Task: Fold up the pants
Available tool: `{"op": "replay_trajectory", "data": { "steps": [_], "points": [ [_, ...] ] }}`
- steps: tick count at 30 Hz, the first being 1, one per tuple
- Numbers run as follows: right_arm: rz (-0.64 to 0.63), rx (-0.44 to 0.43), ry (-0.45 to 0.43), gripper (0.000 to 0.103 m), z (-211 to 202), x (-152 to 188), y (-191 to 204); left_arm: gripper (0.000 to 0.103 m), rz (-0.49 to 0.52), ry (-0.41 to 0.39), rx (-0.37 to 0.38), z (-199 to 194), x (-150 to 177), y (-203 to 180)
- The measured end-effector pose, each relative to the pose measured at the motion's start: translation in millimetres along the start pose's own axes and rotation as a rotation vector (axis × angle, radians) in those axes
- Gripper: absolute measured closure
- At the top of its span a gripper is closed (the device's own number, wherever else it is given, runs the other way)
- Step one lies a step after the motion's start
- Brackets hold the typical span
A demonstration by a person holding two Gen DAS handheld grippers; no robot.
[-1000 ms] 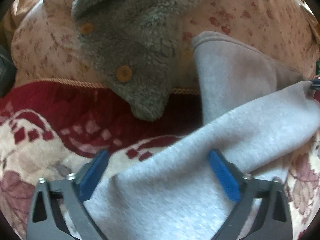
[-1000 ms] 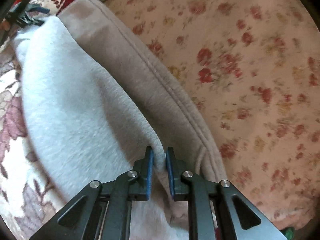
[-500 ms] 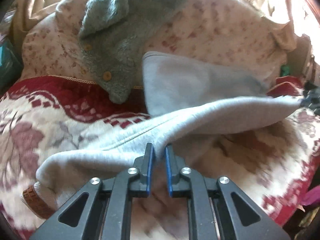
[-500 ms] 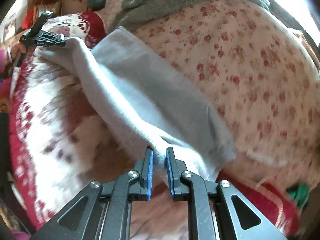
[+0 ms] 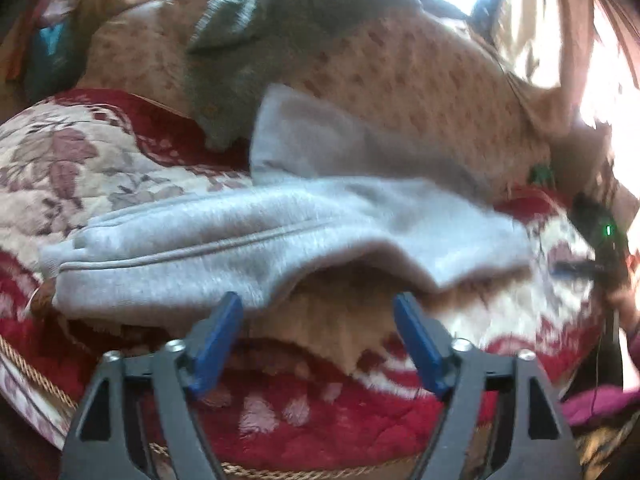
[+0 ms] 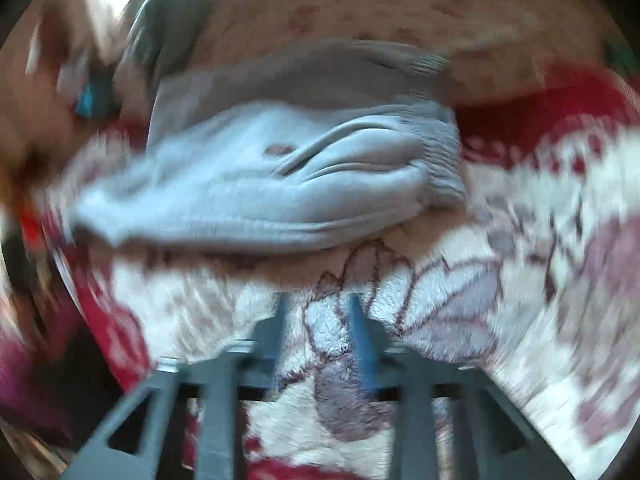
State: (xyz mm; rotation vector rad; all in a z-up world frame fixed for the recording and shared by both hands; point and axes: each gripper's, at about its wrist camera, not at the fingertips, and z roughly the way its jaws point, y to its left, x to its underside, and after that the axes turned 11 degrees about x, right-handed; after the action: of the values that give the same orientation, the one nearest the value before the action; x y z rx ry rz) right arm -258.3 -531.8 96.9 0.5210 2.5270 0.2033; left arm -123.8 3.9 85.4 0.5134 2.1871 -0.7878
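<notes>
The light grey pants (image 5: 248,240) lie folded over on the red and cream floral blanket (image 5: 80,160); in the right wrist view the pants (image 6: 248,184) show their ribbed waistband on the right. My left gripper (image 5: 320,320) is open and empty, just in front of the pants' near edge. My right gripper (image 6: 320,316) is open and empty, pulled back over the blanket (image 6: 440,300), apart from the pants. The right gripper also shows in the left wrist view (image 5: 592,240) at the far right, blurred.
A grey-green fleece garment (image 5: 260,40) lies over a pink floral cushion (image 5: 420,92) behind the pants. The blanket's corded front edge (image 5: 40,372) runs at the lower left. Bright window light fills the upper right.
Both grippers held the pants half a second ago; now both have opened, let go and drawn back. The pants have dropped onto the blanket, folded.
</notes>
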Motion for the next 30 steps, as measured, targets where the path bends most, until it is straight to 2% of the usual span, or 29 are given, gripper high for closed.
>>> {"op": "replay_trajectory", "data": {
  "steps": [1,5,9,11,14,16,17,18,21,23,25,27,30],
  "points": [
    [0.068,-0.038,-0.007,0.01,1,1,-7,0.017,-0.016,-0.016,-0.003,-1,0,-1],
    [0.286,-0.18,-0.052,0.01,14,-12,-24,0.014,-0.068,-0.031,-0.01,9,-8,-3],
    [0.489,-0.248,-0.04,0.01,48,-29,-45,0.013,-0.176,-0.028,-0.02,29,-15,3],
    [0.539,-0.254,-0.039,0.009,62,-36,-48,0.012,-0.235,-0.042,-0.031,36,-15,8],
    [0.503,-0.226,-0.093,0.009,70,-51,-40,0.005,-0.312,-0.09,-0.039,45,-15,15],
    [0.511,-0.214,-0.099,0.012,79,-59,-39,0.004,-0.351,-0.116,-0.055,53,-16,19],
    [0.512,-0.205,-0.105,0.024,81,-60,-39,0.004,-0.369,-0.123,-0.064,56,-17,20],
    [0.516,-0.2,-0.107,0.053,88,-64,-41,0.004,-0.407,-0.133,-0.076,62,-17,25],
    [0.543,-0.206,-0.136,0.081,90,-62,-44,0.004,-0.467,-0.151,-0.082,69,-19,32],
    [0.501,-0.207,-0.176,0.084,73,-58,-40,0.004,-0.478,-0.153,-0.066,70,-20,33],
    [0.44,-0.196,-0.191,0.085,56,-57,-33,0.009,-0.468,-0.137,-0.046,69,-20,31],
    [0.398,-0.195,-0.196,0.085,39,-52,-29,0.028,-0.453,-0.114,-0.049,64,-18,29],
    [0.358,-0.193,-0.21,0.086,8,-37,-28,0.039,-0.452,-0.102,-0.009,51,-8,31]
  ]
}}
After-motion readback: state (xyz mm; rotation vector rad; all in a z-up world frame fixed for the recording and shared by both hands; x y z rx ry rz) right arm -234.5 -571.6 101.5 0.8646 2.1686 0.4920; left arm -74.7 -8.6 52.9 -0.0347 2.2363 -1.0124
